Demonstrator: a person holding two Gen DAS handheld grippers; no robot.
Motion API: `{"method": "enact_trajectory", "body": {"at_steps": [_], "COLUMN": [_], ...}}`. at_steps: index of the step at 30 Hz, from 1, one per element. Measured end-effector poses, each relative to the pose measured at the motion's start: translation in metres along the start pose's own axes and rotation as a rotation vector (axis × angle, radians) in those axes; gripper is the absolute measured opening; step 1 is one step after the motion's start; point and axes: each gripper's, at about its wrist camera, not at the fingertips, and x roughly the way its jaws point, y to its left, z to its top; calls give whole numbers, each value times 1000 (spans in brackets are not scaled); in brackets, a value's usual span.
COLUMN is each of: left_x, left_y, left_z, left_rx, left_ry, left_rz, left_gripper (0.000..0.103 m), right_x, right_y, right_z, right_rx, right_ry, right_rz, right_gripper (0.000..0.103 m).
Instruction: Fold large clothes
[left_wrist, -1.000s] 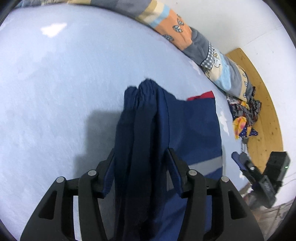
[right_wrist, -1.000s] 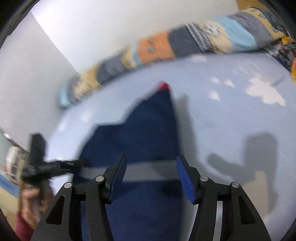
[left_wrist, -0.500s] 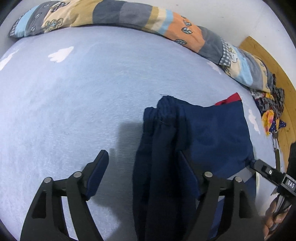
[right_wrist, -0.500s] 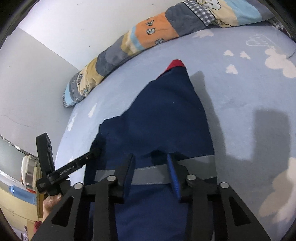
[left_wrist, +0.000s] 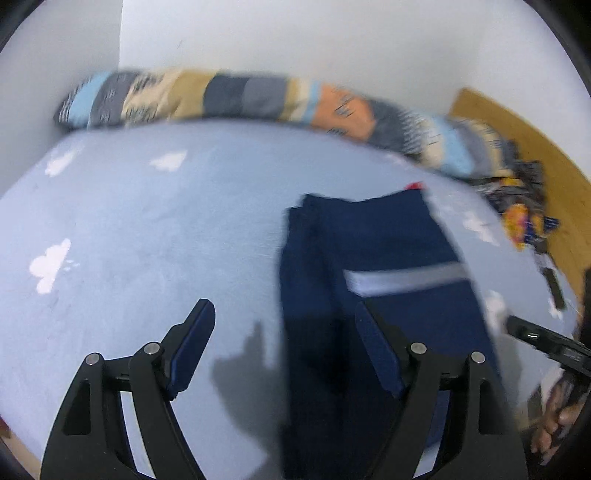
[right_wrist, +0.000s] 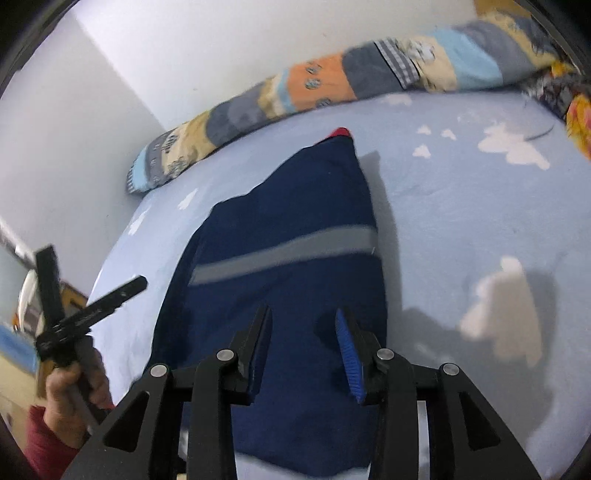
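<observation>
Black left tongs (left_wrist: 282, 343) hover over the pale blue bedsheet (left_wrist: 147, 236) with fingers wide apart, gripping nothing; the folded navy garment (left_wrist: 373, 280) lies flat ahead, its left edge between the tips and its bulk past the right finger. Right tongs (right_wrist: 304, 352) hang above the garment's (right_wrist: 295, 266) near end, fingers partly apart, cloth showing between them; whether they touch it is unclear
</observation>
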Motion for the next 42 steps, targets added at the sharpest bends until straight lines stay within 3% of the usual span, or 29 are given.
{"method": "enact_trajectory", "body": {"at_steps": [6,9,13,15,17,20,24,32,42], "left_x": [-26,-12,19,29,30,31,44,42,38], "left_y": [-52,-62,-30,-13,-9,-16,2,-3,-7], "left_z": [-51,-65,-65,-67,-71,-75,-76,-84,-86], "left_rx": [159,243,154,80,67,129,36,62,100], "left_ry": [-52,-43,66,108,105,90,117,76,55], "left_rz": [-71,-2,60,28,8,34,9,35,76], "left_gripper": [79,79,79,80,81,83,100,101,101], "right_x": [-25,-24,-11,-8,-4,1,15,24,21], "right_y": [19,21,19,17,11,7,2,-5,3], "right_z": [-52,-63,-71,-73,-75,-76,-80,-80,-84], "right_rx": [-41,-51,-78,-88,-67,-50,-51,-18,-25], "right_ry": [-32,-23,14,19,39,45,82,84,56], "right_rz": [-24,-52,-120,-142,-137,-130,-147,-122,-156], "right_gripper": [29,29,28,26,27,27,27,27,27]}}
